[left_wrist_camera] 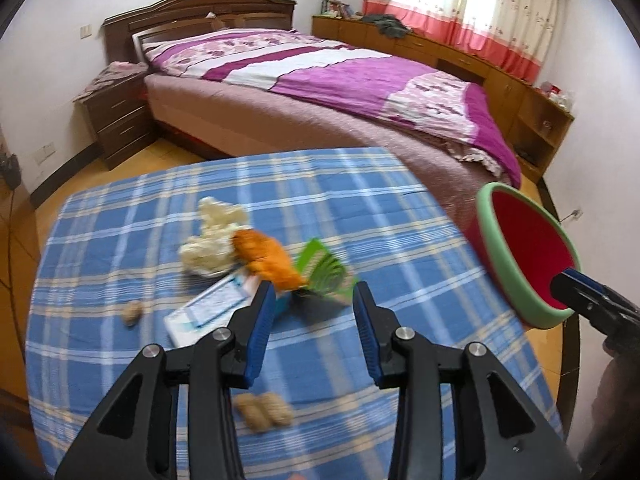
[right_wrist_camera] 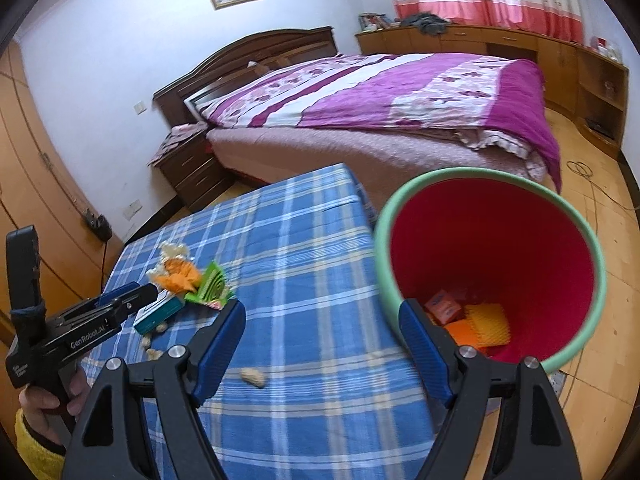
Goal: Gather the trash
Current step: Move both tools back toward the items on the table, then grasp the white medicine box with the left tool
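Observation:
A trash pile lies on the blue plaid table (left_wrist_camera: pixel 360 208): white crumpled paper (left_wrist_camera: pixel 212 240), an orange wrapper (left_wrist_camera: pixel 268 260), a green packet (left_wrist_camera: pixel 324 270), a flat white-and-teal box (left_wrist_camera: pixel 208 308), and peanut shells (left_wrist_camera: pixel 264 410). My left gripper (left_wrist_camera: pixel 316 304) is open and empty, its fingertips just short of the pile. The pile also shows in the right wrist view (right_wrist_camera: pixel 184 284). A red bin with a green rim (right_wrist_camera: pixel 492 264) is tilted beside the table's right edge, with orange trash inside. My right gripper (right_wrist_camera: pixel 322 320) looks wide open, its right finger (right_wrist_camera: pixel 420 332) by the bin's rim.
A bed (left_wrist_camera: pixel 340 80) with a purple quilt stands behind the table. A dark nightstand (left_wrist_camera: pixel 116 120) is at its left, wooden cabinets (left_wrist_camera: pixel 520 92) along the window wall. Loose shells (right_wrist_camera: pixel 253 377) lie near the table's front. Cables lie on the floor (right_wrist_camera: pixel 592 188).

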Motion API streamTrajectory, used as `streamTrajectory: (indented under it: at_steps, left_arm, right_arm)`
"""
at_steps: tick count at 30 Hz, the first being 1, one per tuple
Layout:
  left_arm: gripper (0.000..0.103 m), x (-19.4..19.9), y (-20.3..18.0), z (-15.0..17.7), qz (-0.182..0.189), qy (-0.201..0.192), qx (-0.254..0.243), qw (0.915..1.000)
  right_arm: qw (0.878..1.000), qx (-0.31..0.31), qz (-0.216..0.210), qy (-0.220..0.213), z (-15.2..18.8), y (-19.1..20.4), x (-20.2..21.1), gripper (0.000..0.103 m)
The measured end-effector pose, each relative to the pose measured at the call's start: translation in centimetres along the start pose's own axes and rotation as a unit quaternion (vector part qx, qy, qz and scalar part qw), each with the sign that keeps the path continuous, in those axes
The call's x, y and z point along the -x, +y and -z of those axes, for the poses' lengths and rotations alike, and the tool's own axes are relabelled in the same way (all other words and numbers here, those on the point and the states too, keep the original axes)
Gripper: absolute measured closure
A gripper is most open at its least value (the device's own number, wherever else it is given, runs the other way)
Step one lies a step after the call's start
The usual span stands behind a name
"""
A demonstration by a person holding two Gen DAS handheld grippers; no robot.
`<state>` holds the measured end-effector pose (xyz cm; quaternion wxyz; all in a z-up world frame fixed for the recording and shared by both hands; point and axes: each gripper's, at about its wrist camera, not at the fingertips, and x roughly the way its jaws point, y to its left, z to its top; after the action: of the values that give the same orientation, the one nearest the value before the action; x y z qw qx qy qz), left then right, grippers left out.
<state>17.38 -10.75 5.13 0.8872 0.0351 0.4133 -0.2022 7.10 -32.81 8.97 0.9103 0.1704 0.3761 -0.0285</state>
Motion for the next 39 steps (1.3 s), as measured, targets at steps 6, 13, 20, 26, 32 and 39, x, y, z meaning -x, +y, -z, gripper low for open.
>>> streamTrajectory:
  at_steps: [6,13,20,26,32,39]
  left_arm:
    - [0.034,-1.3,2.6,0.1,-0.026,0.022,-0.024,0.9992]
    - [0.033,-4.0,5.2,0.4,-0.024,0.061,-0.025,0.9975]
    - [0.032,-6.7,6.2,0.7,-0.023,0.088,-0.043,0.995]
    - [0.032,-7.8,7.8,0.3,0.01,0.099,0.011,0.995]
    - [0.044,-7.1,9.1,0.4,0.026,0.078,0.05,0.9954]
    - [0.046,-4.2,9.1,1.4,0.001,0.04,0.073,0.9966]
  right_arm:
    - [1.0,0.017,-0.014,0.014,0.0,2.4,-1.5,0.017]
    - [0.999,0.033,-0.017,0.035,0.0,4.3,-3.3,0.017]
    - [0.998,0.041,-0.014,0.05,0.2,5.2,-5.0,0.017]
    - [0.996,0.055,-0.018,0.07,0.3,6.4,-7.0,0.017]
    - [0.993,0.073,-0.022,0.088,0.5,7.6,-8.8,0.017]
    - [0.989,0.103,-0.029,0.106,0.5,9.3,-11.0,0.017]
